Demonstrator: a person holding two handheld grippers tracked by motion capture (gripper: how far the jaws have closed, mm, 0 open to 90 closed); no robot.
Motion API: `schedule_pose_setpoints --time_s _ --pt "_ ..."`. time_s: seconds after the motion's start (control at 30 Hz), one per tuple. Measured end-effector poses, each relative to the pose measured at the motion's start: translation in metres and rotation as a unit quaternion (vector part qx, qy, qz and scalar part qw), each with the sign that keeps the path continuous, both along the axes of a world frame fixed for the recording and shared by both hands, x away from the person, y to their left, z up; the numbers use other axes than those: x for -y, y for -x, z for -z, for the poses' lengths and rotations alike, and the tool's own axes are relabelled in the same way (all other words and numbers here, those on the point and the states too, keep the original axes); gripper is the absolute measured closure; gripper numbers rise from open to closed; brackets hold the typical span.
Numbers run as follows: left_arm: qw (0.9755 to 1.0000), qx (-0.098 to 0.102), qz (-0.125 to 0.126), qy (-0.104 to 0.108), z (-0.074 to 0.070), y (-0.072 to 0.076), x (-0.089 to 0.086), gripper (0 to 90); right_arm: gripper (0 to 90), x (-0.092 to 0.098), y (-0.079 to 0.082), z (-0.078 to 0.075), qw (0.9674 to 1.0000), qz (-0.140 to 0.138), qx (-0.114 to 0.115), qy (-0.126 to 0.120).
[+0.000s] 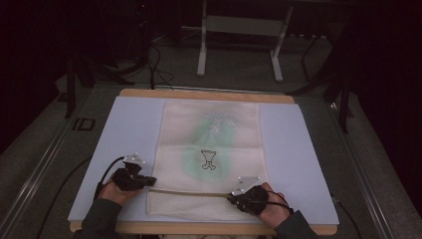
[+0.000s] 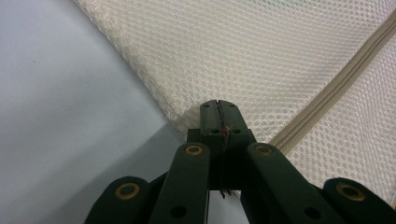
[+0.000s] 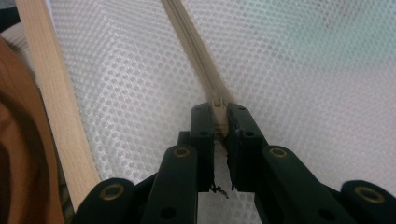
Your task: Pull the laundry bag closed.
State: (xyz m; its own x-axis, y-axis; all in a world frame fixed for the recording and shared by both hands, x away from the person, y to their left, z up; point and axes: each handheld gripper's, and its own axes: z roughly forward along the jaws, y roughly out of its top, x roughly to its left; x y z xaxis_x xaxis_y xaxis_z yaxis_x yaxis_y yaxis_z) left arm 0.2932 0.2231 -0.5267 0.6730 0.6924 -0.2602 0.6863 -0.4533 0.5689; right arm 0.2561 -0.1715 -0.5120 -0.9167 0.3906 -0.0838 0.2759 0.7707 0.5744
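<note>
Step in hand: working the zipper [image 1: 191, 192] of a cream mesh laundry bag [image 1: 211, 149] that lies flat on the pale blue mat [image 1: 127, 129] of the bench [image 1: 206, 94]. A green garment with a small dark print shows through the mesh. The zipper runs across the near end of the bag, between the two tools.

Left hand-held gripper [image 1: 149, 182]: jaws closed. In the left gripper view the tips [image 2: 218, 122] pinch the bag's left edge at the corner where the mesh fabric [image 2: 261, 56] meets the mat, just beside the zipper tape [image 2: 336, 84]. This grip appears to anchor the bag.

Right hand-held gripper [image 1: 235, 195]: jaws closed on the zipper slider. In the right gripper view the cream slider [image 3: 218, 109] sits clamped between the two tips, with the zipper tape running away from it across the mesh. The wooden bench edge [image 3: 60, 116] lies to the left in that view.

Judgement: both grips look set, and the slider sits at the right end of the zipper line, well apart from the anchored corner. The next move probably calls for drawing the slider along the tape toward the left tool while the left grip holds the bag taut. Keep the pull in line with the tape; a sideways or upward pull could bunch the mesh or jam the slider.
</note>
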Motion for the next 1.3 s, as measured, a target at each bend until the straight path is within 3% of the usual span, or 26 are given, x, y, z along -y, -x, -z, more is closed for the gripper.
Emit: schedule_pose_setpoints --time_s 1.3 --pt "1.0000 -0.001 -0.001 0.003 0.000 0.000 0.000 90.0 82.3 0.038 0.003 -0.001 0.9991 0.043 -0.006 -0.001"
